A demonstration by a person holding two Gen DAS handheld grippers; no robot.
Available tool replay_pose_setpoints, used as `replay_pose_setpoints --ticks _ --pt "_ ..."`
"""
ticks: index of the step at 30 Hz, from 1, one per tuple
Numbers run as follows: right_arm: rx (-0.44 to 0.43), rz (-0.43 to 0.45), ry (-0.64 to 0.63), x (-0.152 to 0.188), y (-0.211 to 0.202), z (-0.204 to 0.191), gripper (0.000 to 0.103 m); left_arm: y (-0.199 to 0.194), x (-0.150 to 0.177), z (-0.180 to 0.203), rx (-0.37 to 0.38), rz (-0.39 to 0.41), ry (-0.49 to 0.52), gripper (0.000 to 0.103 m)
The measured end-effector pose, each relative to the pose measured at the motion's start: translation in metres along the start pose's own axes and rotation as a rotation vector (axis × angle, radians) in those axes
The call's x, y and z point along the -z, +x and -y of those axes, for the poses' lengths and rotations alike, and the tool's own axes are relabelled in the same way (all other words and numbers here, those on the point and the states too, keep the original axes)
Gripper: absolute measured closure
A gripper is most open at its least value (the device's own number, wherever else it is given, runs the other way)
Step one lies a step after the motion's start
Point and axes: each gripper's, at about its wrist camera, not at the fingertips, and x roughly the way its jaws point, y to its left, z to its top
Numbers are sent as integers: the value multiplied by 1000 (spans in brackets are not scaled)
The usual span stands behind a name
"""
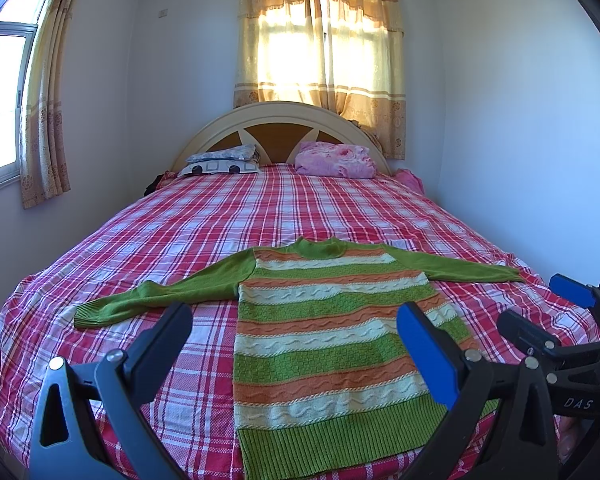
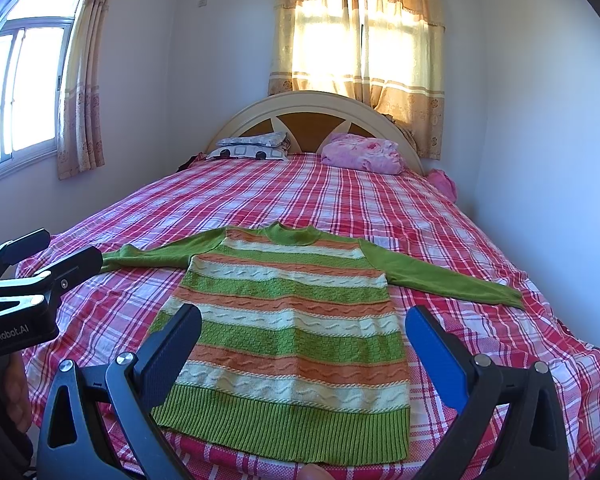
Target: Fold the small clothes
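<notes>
A small knitted sweater [image 1: 324, 332] with green, orange and cream stripes and green sleeves lies flat, front up, on the near end of the bed, both sleeves spread out sideways; it also shows in the right wrist view [image 2: 296, 320]. My left gripper [image 1: 296, 320] is open and empty, hovering above the sweater's lower left part. My right gripper [image 2: 304, 324] is open and empty, hovering above the sweater's hem. The right gripper also shows at the right edge of the left wrist view [image 1: 540, 312], and the left gripper at the left edge of the right wrist view [image 2: 64, 252].
The bed has a red, white and blue plaid sheet [image 1: 220, 216]. Pillows [image 1: 224, 162] and a pink folded blanket [image 1: 336, 160] lie at the headboard. Walls stand close on both sides, with curtained windows behind and to the left.
</notes>
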Motion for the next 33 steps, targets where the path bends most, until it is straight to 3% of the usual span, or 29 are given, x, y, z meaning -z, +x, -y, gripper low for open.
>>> replay_pose_setpoints --ticks 25,33 --pt "4 -14 -3 1 7 3 1 14 5 -2 -12 -18 4 0" --pt "28 -65 14 11 41 20 1 45 21 1 -18 -50 51 0"
